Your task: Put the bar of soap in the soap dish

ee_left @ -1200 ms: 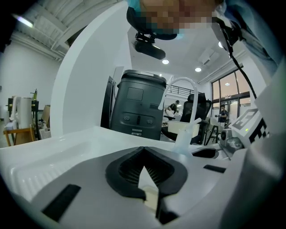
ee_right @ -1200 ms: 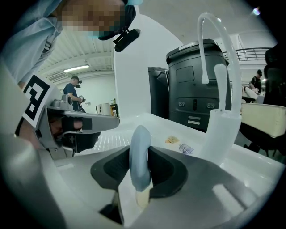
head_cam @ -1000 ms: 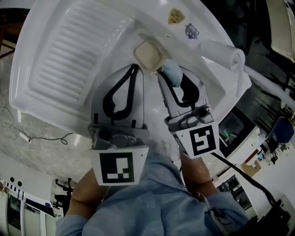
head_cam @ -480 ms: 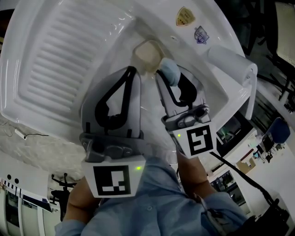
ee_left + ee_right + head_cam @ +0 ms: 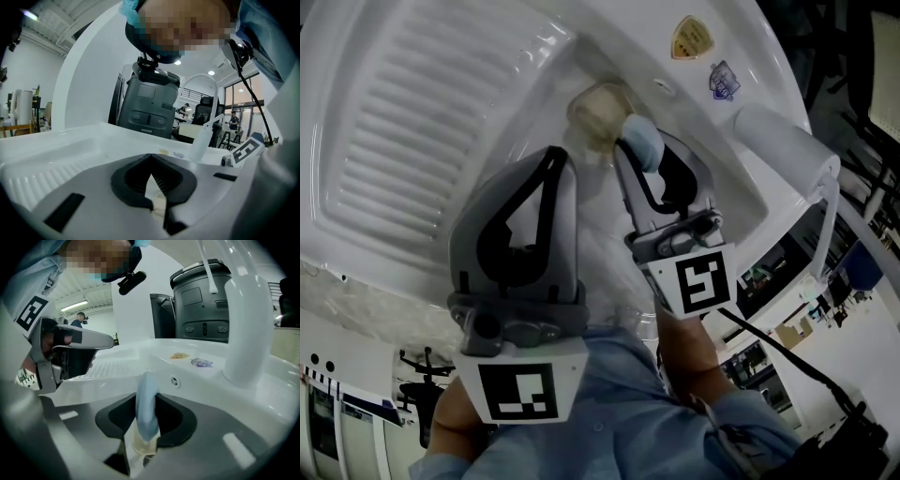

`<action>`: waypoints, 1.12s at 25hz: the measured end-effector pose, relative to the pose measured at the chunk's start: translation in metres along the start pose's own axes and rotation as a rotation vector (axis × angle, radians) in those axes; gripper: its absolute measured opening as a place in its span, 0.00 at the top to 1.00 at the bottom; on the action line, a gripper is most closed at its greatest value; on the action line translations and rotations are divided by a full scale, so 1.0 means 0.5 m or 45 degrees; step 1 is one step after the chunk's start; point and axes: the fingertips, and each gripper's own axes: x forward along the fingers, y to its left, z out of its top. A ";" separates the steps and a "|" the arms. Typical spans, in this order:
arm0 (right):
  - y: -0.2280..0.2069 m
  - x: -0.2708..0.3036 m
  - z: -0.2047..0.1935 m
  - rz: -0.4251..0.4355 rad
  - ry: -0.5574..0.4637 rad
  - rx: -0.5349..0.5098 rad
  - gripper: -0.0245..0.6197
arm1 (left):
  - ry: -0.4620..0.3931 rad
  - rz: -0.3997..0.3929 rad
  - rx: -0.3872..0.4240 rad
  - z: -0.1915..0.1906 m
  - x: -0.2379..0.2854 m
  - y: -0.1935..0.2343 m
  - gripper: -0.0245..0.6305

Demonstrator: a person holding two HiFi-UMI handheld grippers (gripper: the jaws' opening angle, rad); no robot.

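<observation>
White sink [image 5: 441, 112] with a beige dish [image 5: 595, 111] in its basin, where the right gripper [image 5: 641, 155], clamped on blue soap [image 5: 146, 401] by the dish's edge, should centre it, lower, then release gently, while the left gripper [image 5: 555, 155] hangs closed and empty beside the dish.

I count one bar of soap [image 5: 643, 142], one soap dish [image 5: 596, 109], one sink [image 5: 412, 122], one tap [image 5: 778, 141], two stickers [image 5: 692, 36], and two grippers under my control: left gripper [image 5: 558, 157] and right gripper [image 5: 637, 152].
</observation>
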 end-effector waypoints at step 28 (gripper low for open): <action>-0.034 0.055 -0.097 -0.013 0.125 0.012 0.78 | 0.033 0.008 -0.053 -0.039 0.023 0.026 0.96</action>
